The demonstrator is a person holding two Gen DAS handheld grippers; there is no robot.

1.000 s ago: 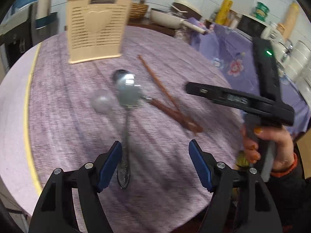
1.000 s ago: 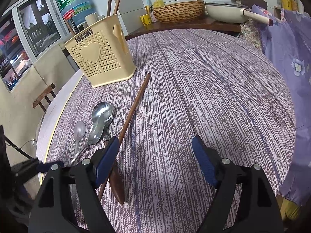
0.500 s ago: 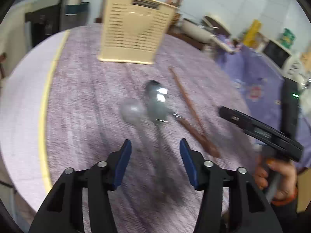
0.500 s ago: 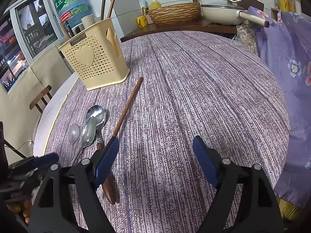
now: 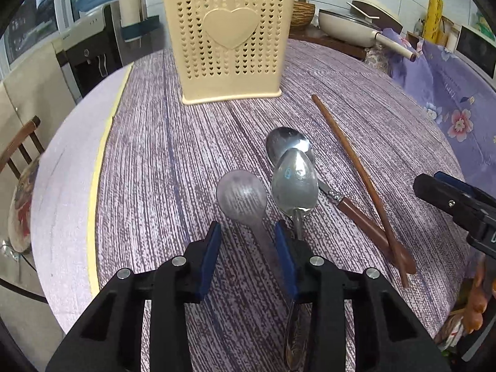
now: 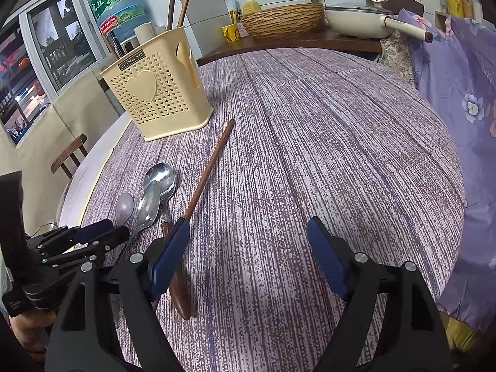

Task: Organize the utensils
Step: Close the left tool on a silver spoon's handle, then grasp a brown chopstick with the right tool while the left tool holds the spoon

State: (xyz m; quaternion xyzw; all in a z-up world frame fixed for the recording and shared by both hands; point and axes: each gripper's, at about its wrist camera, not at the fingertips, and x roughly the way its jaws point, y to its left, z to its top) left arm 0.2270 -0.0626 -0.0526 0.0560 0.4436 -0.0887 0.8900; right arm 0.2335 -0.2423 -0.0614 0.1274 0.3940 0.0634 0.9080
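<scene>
Spoons lie close together near the table's left edge. The left gripper has just been closing around the pale spoon's handle, not pinching yet. It could bump the shiny spoon just beside and knock it. The right gripper hangs wide open, holding nothing. The holder waits at the far edge.

Steel spoon handle runs under left gripper finger. Wooden spoon bowl partly behind right gripper finger.
</scene>
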